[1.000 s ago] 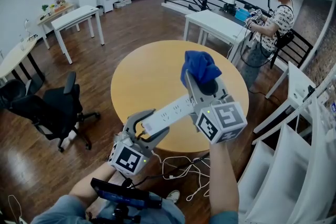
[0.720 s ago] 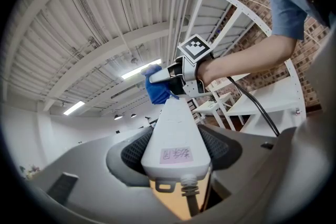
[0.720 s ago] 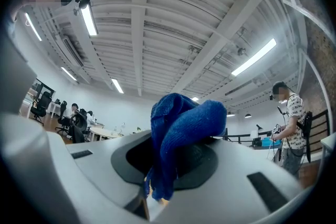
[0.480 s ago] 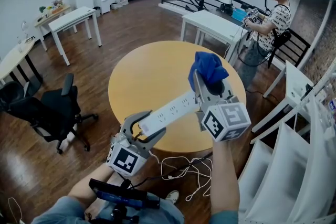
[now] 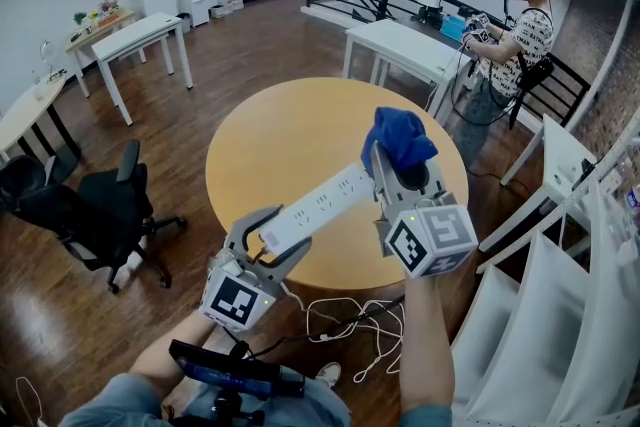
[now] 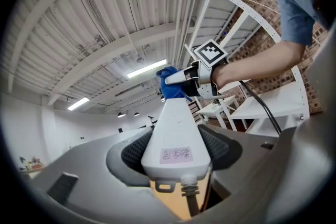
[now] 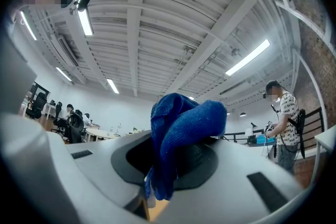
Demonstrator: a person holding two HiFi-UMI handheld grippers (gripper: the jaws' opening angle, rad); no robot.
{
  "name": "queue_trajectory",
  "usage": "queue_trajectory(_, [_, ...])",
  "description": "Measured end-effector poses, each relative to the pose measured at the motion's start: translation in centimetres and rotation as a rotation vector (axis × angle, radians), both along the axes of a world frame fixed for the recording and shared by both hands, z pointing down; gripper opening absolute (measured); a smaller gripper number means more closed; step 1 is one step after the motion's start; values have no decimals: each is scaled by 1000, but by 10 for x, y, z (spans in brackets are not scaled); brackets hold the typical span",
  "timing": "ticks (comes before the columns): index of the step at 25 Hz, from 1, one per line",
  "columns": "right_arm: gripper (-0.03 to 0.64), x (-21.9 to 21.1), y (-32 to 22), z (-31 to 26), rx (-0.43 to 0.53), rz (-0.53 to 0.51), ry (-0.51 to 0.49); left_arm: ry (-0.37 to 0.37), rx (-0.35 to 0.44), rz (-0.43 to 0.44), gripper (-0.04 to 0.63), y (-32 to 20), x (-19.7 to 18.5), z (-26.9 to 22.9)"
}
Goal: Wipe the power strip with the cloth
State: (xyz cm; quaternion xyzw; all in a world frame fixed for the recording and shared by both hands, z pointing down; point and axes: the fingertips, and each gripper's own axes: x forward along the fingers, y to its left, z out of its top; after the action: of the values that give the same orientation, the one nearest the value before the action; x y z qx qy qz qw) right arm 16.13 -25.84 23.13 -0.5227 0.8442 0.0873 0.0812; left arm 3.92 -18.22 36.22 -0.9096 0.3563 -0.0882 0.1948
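My left gripper [image 5: 262, 240] is shut on the near end of a long white power strip [image 5: 315, 208], held in the air above the round table. The strip runs away from me up to the right. In the left gripper view the strip [image 6: 177, 134] fills the jaws, its cable coming out at the bottom. My right gripper [image 5: 398, 165] is shut on a bunched blue cloth [image 5: 400, 140] at the strip's far end. The cloth [image 7: 181, 134] bulges out between the jaws in the right gripper view. The left gripper view shows the cloth [image 6: 170, 86] against the strip's far tip.
A round wooden table [image 5: 290, 135] lies below both grippers. The strip's white cable [image 5: 345, 320] loops on the floor by my legs. A black office chair [image 5: 100, 205] stands at left, white tables behind, a person [image 5: 510, 35] at back right, white racks [image 5: 580, 255] at right.
My right gripper and the blue cloth have shifted right along the strip toward its far end. The left gripper and the strip stay nearly where they were.
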Motion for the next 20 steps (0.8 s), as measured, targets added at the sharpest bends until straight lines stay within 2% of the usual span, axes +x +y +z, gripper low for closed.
queue_trajectory(9, [77,-1,13,7,3,4,-18,24,-7,-24,279,-5,-10,-3])
queue_trajectory(15, [77,-4,26,10,33,21,19,39,-18,-38,279,-8,-16,-4])
queue_trajectory(20, [77,-4,36,17,28,22,-4,58,-27,-46,279,-10,-17,-7])
